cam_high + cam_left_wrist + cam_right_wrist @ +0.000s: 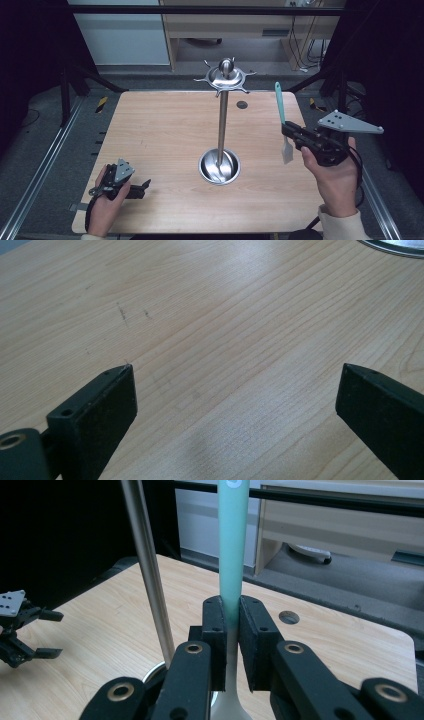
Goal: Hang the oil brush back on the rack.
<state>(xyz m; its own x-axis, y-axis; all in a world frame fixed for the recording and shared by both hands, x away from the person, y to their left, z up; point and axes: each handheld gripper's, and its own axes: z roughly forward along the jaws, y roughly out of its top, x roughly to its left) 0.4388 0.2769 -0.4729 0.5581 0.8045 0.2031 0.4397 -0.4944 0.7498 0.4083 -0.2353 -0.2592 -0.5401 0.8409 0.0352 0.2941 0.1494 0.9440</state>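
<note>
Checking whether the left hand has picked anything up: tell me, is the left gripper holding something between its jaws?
No: the left gripper has its jaws spread wide with just bare wooden table between them.

1. High view: the table (165, 130) is evenly lit from above; the surroundings fall to near black.
2. Left gripper view: a soft glare patch on the wood, with the near black fingers (100, 415) slightly soft.
3. Right gripper view: the background is dim, and the steel pole (145, 565) shows a pale sheen.
</note>
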